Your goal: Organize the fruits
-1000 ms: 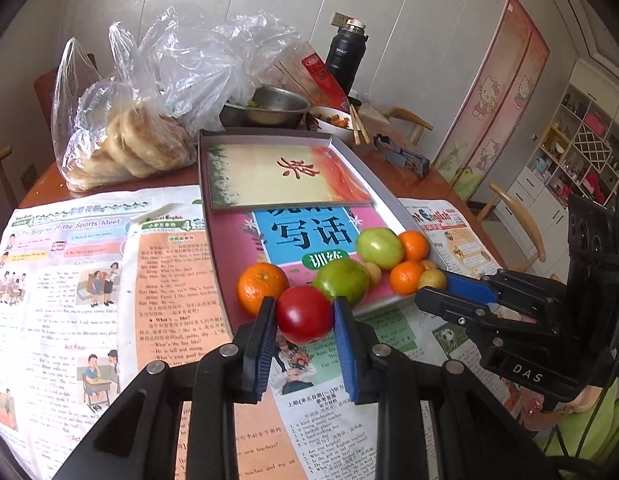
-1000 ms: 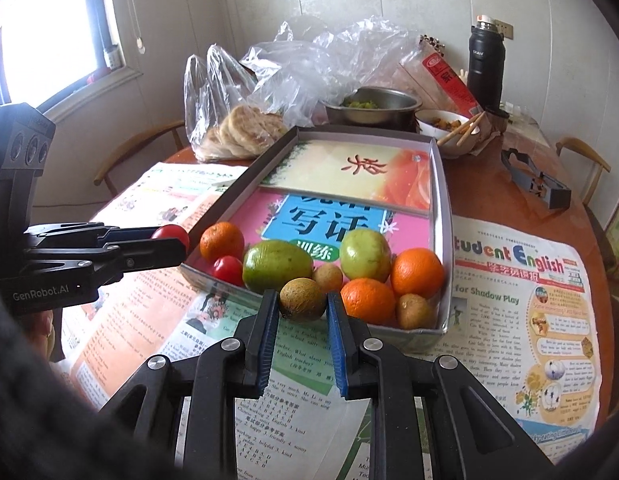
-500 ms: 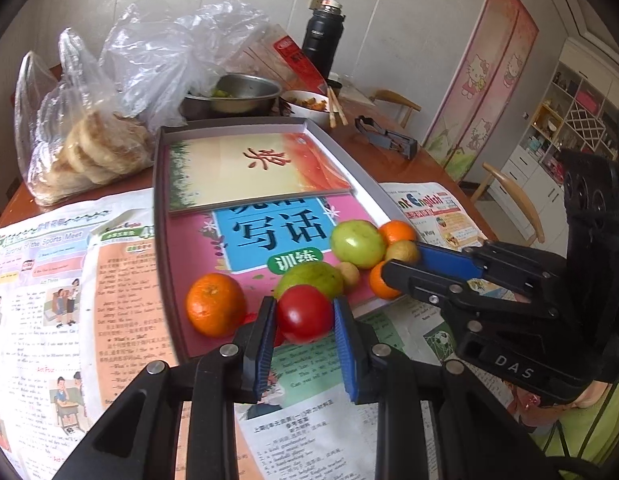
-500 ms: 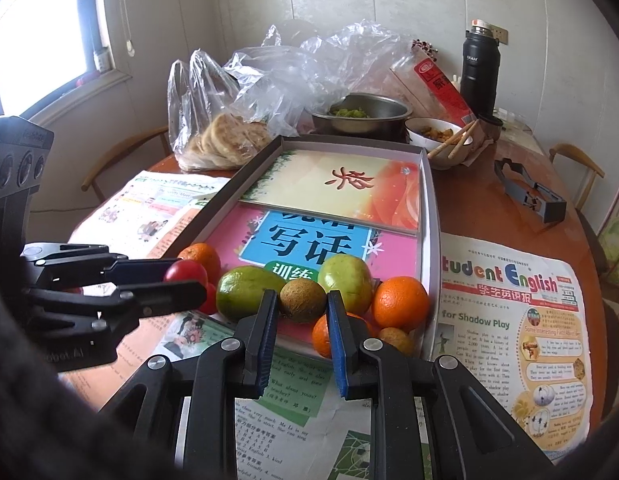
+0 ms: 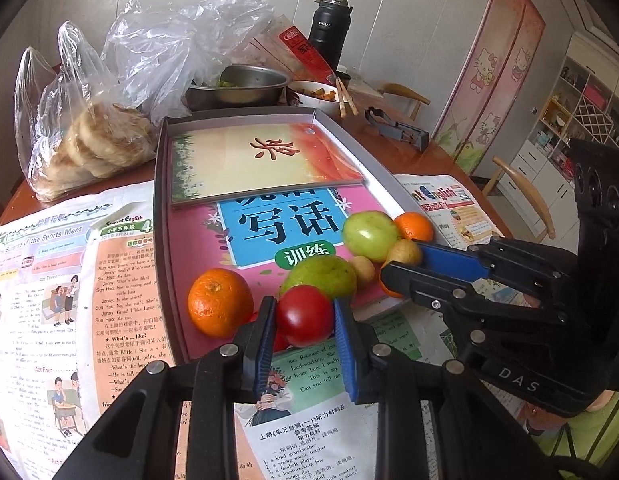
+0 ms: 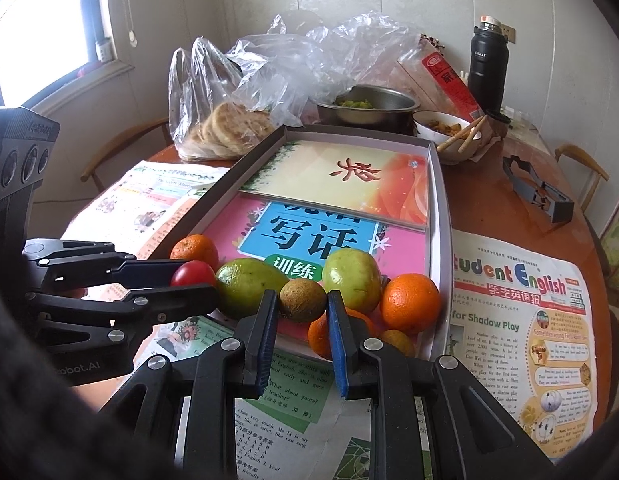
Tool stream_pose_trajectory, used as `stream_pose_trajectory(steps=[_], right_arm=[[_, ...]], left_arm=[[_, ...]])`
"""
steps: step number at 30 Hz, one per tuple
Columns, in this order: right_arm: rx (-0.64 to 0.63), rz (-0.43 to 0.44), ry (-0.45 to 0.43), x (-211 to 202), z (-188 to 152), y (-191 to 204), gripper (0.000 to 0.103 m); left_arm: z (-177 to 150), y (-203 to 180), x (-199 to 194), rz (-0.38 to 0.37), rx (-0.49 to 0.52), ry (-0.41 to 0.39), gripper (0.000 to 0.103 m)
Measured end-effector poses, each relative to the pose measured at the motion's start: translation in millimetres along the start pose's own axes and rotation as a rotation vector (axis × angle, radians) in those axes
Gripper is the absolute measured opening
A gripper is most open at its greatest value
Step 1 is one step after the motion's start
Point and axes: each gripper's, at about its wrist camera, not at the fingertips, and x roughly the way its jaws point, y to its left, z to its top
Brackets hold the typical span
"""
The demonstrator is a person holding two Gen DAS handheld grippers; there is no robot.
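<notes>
fruits (image 6: 351,280) crowd the near end of the tray (image 6: 439,216), where i hold a red tomato (image 5: 305,314) pinched in my left gripper (image 5: 305,330) and a brown kiwi (image 6: 302,300) in my right gripper (image 6: 302,312), ready for sorting.

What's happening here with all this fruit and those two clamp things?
A person holds a clamp-like gripper in each hand and is sorting fruit. The left gripper is shut on a red tomato; the right gripper is shut on a small brown kiwi. Both are at the near end of a shallow tray, where oranges and green fruits lie on a pink book.
</notes>
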Motion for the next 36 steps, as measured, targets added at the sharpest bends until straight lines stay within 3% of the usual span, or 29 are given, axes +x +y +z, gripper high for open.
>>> stream_pose_trajectory(steps=[36], right_arm=[[-0.001, -0.013, -0.011, 0.2, -0.9, 5.6, 0.031]], left_arm=[[1.8, 1.3, -0.3, 0.007, -0.004, -0.003, 0.029]])
